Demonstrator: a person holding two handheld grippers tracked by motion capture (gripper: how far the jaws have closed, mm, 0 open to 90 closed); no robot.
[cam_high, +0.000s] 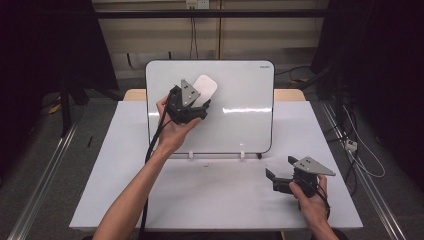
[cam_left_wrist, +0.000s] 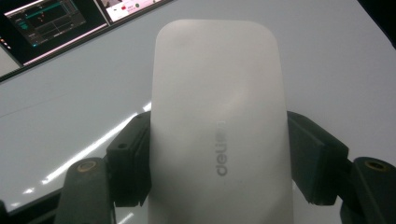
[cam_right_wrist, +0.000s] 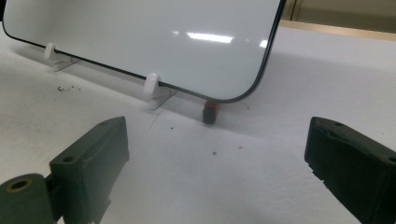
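White, rounded and marked "deli", the whiteboard eraser (cam_left_wrist: 219, 126) sits clamped in the left gripper (cam_high: 198, 106), against the whiteboard (cam_high: 240, 125) at upper centre of the high view. At lower right, the right gripper (cam_high: 280, 172) hovers over the table (cam_high: 210, 200), jaws apart.

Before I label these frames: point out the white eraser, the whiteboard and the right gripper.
white eraser (cam_left_wrist: 219, 121): left gripper view, middle of its smooth back.
whiteboard (cam_high: 240, 95): high view, bare writing surface.
right gripper (cam_high: 279, 172): high view, midway between its open fingertips.
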